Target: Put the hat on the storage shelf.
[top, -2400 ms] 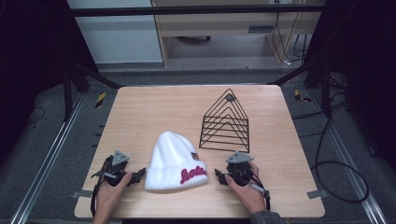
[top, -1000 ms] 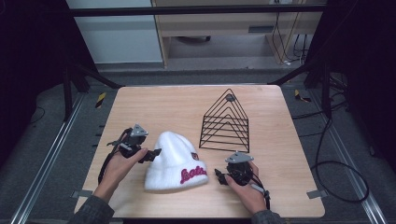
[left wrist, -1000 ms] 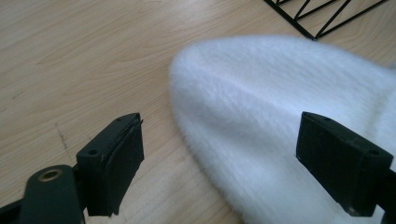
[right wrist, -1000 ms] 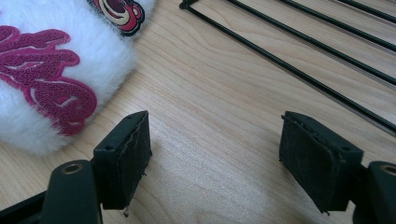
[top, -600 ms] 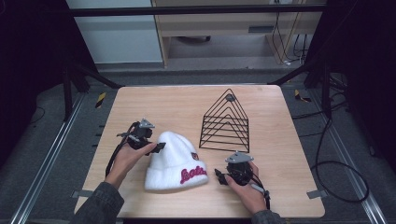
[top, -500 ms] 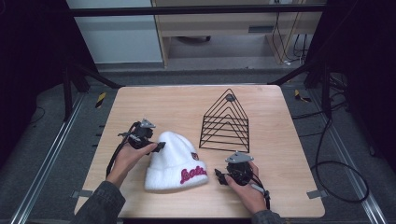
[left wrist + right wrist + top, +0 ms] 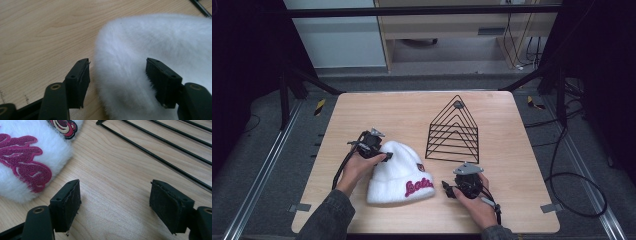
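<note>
The left hand-held gripper (image 7: pixel 381 150) has moved up from the near left part of the tabletop (image 7: pixel 412 107) to the top end of the white hat (image 7: pixel 399 172). In the left gripper view its jaws are wide open w/ the fluffy top of the hat in between; the right jaw touches the fur, the left one is just beside it, not squeezed yet. So a grab of the hat looks like the next step, prob. to lift it. The right hand-held gripper (image 7: pixel 451 189) hasn't moved: it sits near the front edge, jaws wide open on bare wood, holding nothing, just beside the hat's red letters (image 7: pixel 25 163). The hat lies flat, near the front, btw the two hands. The black wire rack (image 7: pixel 453 131) stands close behind & to the right, so that side is tight. The left & far parts have lots of free room.
</note>
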`<state>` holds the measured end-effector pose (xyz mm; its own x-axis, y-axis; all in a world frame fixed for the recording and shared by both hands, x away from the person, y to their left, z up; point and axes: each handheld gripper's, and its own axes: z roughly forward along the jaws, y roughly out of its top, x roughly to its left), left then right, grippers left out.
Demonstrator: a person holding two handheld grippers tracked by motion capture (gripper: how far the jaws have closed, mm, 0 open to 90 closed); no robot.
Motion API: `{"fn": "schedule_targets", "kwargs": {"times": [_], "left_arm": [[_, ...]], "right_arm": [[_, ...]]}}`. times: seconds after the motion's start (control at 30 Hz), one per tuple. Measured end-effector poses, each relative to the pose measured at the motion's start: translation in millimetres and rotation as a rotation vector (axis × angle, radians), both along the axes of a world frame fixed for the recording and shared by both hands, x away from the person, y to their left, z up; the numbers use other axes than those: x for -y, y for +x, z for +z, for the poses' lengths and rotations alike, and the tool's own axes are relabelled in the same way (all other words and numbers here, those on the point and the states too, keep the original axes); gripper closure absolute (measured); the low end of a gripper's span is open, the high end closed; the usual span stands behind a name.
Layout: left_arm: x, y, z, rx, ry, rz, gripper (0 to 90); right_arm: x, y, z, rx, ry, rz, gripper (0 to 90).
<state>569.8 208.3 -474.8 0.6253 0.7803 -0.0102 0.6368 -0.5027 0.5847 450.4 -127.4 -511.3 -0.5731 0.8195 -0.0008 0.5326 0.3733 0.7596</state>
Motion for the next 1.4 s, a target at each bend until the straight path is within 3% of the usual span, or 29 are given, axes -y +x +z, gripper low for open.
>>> {"fn": "schedule_targets", "kwargs": {"times": [0.27,0.37,0.47,0.53,0.77,1.03,1.17,1.33,1.4], "left_arm": [[2.7,-1.6,-0.6,-0.019,-0.001,-0.023,62.9],[2.6,-2.8,0.5,-0.021,-0.006,-0.005,72.8],[3.8,-8.4,3.1,0.0,-0.014,0.006,80.9],[3.3,-12.3,6.8,0.013,-0.023,0.007,81.5],[0.0,-34.4,37.4,0.103,-0.072,-0.026,82.6],[6.6,-75.4,83.0,0.253,-0.117,-0.103,82.9],[15.1,-90.7,96.9,0.317,-0.087,-0.143,82.9],[18.9,-101.4,111.9,0.351,-0.106,-0.169,83.0],[20.5,-103.6,119.9,0.354,-0.091,-0.193,83.1]], "right_arm": [[0.0,0.0,0.0,0.0,0.0,0.0,25.0],[0.0,0.0,0.0,0.0,0.0,0.001,25.0],[0.0,0.0,0.0,0.0,0.0,0.0,25.0],[0.0,0.0,0.0,0.0,0.0,0.0,25.0],[0.1,0.0,0.0,0.0,-0.001,0.001,25.0],[0.0,0.0,0.0,0.0,-0.001,0.0,25.0],[0.0,-0.1,0.0,0.0,-0.001,0.0,25.0],[0.0,-0.1,0.1,0.001,-0.001,0.002,25.0],[0.0,-0.1,0.1,0.0,-0.001,0.001,25.0]]}}
